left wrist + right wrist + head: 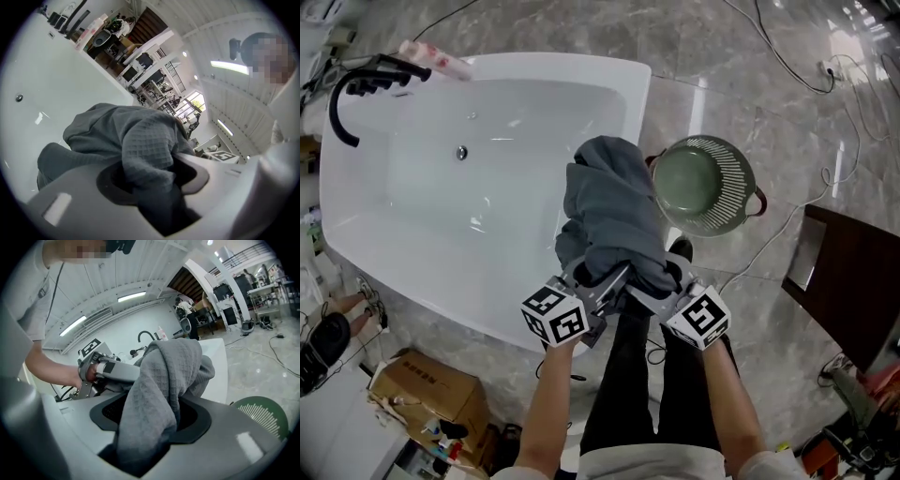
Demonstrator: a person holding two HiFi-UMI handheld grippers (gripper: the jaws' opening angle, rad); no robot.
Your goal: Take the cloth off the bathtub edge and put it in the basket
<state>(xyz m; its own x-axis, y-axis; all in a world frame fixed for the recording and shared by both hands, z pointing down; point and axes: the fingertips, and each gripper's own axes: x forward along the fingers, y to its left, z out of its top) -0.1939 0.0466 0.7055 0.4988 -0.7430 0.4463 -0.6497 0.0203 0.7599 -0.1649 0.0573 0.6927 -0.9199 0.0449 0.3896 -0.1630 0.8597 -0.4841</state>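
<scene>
A grey waffle-weave cloth [609, 211] hangs bunched between both grippers, lifted over the right rim of the white bathtub [633, 103]. My left gripper [581, 291] is shut on the cloth's lower left part, and my right gripper [661, 286] is shut on its lower right part. In the left gripper view the cloth [136, 140] fills the gap between the jaws [154, 178]. The right gripper view shows the cloth [164, 380] pinched in its jaws [150, 418], with the left gripper [103, 371] just beyond. The green slatted basket [703, 183] stands on the floor right of the tub, also the basket [262, 416] at lower right.
A black faucet [356, 89] and a pink bottle [436, 58] sit at the tub's far left end. Cables [806, 66] trail over the marble floor. A dark cabinet [853, 272] stands at the right, a cardboard box [427, 384] at the lower left.
</scene>
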